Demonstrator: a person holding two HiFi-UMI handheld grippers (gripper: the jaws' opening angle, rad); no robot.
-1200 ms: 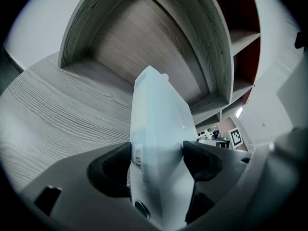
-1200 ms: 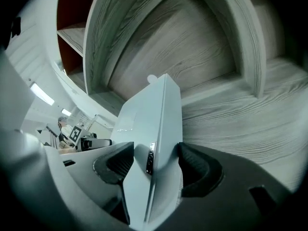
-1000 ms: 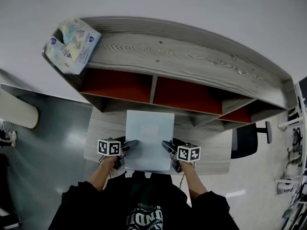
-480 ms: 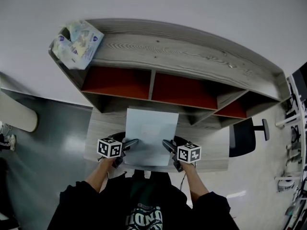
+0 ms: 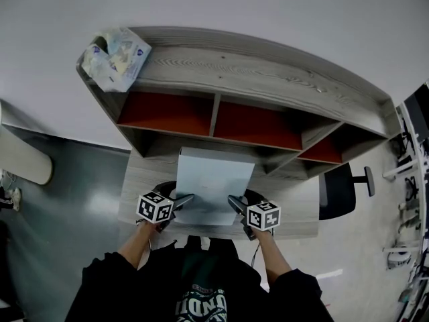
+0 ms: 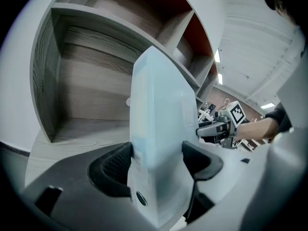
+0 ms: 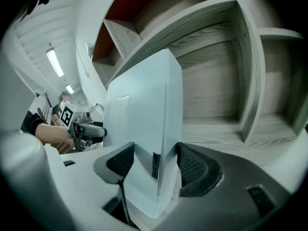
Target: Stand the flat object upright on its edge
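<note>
Both grippers are clamped on the flat white box [image 5: 213, 183], one per side: the left gripper [image 5: 184, 200] has its jaws pinched on the left edge, the right gripper [image 5: 236, 203] on the right edge. The box sits tilted over the tabletop [image 5: 144, 180], right in front of the shelf's [image 5: 268, 79] red-backed cubbies. A crinkly bag [image 5: 115, 58] lies on the shelf's top left corner.
</note>
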